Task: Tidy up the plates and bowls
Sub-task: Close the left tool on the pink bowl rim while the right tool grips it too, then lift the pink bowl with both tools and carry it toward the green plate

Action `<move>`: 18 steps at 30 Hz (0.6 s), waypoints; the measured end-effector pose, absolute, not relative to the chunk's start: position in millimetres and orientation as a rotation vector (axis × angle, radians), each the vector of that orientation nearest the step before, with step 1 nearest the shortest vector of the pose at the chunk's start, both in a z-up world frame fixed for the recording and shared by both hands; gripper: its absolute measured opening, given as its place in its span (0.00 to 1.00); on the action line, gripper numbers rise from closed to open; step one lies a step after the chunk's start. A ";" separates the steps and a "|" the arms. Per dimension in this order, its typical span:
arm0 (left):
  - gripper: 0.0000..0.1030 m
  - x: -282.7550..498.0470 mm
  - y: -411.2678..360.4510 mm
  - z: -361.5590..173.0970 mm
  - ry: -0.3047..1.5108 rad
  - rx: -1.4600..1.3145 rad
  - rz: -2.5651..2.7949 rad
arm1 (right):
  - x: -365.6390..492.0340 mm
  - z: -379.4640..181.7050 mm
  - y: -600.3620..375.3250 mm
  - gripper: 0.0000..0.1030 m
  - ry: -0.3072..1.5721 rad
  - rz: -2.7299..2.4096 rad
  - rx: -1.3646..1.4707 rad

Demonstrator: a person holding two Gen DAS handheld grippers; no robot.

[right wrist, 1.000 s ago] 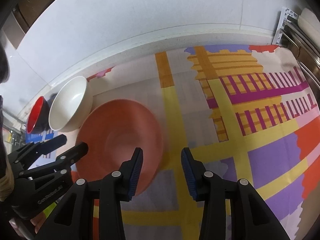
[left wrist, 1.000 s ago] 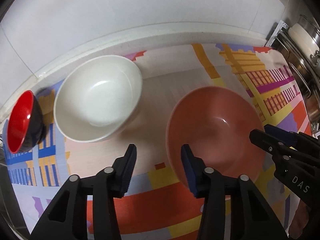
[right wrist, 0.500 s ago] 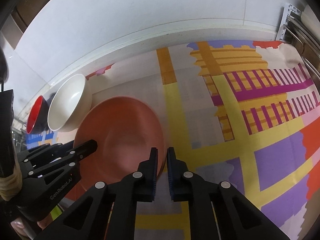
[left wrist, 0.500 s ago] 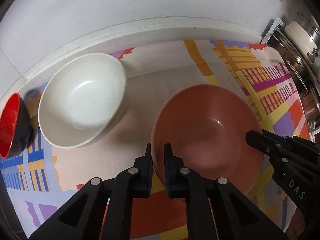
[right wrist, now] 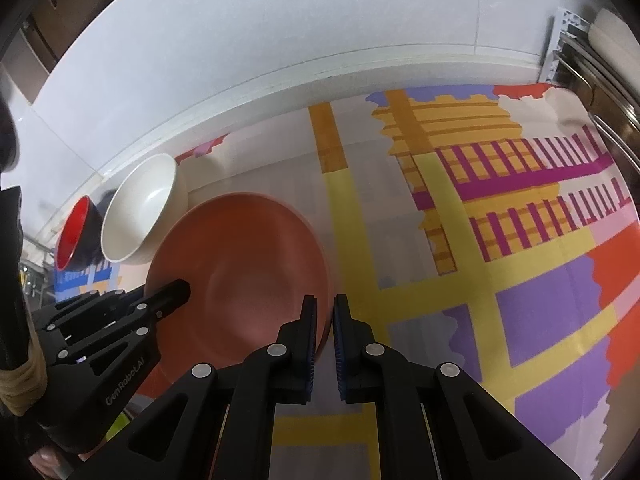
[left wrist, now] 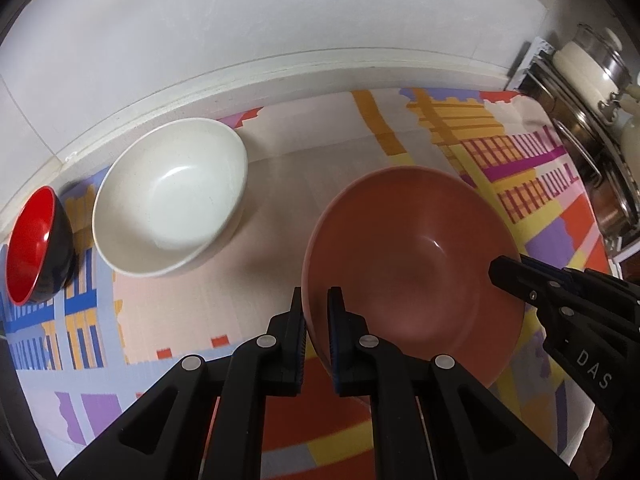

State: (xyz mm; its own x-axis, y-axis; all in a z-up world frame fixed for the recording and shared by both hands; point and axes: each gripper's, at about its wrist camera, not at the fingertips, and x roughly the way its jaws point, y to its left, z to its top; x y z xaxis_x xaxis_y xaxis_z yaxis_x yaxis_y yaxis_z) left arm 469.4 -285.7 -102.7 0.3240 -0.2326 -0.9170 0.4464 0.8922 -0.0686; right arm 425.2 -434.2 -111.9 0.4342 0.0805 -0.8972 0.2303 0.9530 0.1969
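Note:
A wide terracotta bowl [left wrist: 416,264] sits on a colourful patterned mat [left wrist: 280,184]. My left gripper [left wrist: 316,300] is shut on its near-left rim, one finger outside and one inside. My right gripper [right wrist: 325,308] is shut on the same terracotta bowl [right wrist: 240,264] at its right rim. Each gripper shows in the other's view, the right gripper [left wrist: 500,272] at the bowl's far side and the left gripper [right wrist: 180,292] at its left edge. A white bowl [left wrist: 172,196] stands to the left, with a small bowl [left wrist: 32,246], red inside and black outside, beyond it.
A white wall and ledge [left wrist: 280,64] run along the back of the mat. A metal rack with steel pots and a lid [left wrist: 592,92] stands at the right edge. Bare mat [right wrist: 500,240] spreads to the right of the terracotta bowl.
Both grippers went from open to shut, each closing on a rim of the terracotta bowl. The hands have barely shifted.

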 end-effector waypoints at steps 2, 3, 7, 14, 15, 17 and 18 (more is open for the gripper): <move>0.11 460.0 -284.8 -98.5 1.157 0.208 -0.462 | 420.3 -106.6 -434.0 0.09 1.116 -0.099 0.306; 0.12 455.4 -285.0 -96.9 1.155 0.208 -0.469 | 415.8 -103.5 -434.0 0.09 1.113 -0.101 0.307; 0.12 434.9 -282.3 -89.2 1.147 0.215 -0.489 | 398.0 -95.3 -433.5 0.09 1.104 -0.114 0.306; 0.12 400.6 -278.9 -78.9 1.133 0.241 -0.529 | 360.0 -85.3 -429.9 0.09 1.099 -0.138 0.311; 0.12 397.8 -278.6 -78.5 1.134 0.242 -0.531 | 360.0 -85.3 -429.9 0.09 1.099 -0.138 0.311; 0.12 387.7 -276.6 -76.5 1.134 0.246 -0.540 | 350.2 -84.1 -429.0 0.09 1.100 -0.144 0.314; 0.12 384.2 -275.9 -75.9 1.134 0.247 -0.542 | 344.1 -82.8 -428.4 0.09 1.100 -0.146 0.318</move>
State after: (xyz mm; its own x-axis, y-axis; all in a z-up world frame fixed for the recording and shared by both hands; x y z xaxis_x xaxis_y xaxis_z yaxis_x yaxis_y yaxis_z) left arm 384.2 -275.9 -75.9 0.3120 -0.2837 -0.9067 0.5276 0.8454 -0.0830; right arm 344.1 -428.4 -82.8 0.4499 0.0402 -0.8922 0.2722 0.9453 0.1799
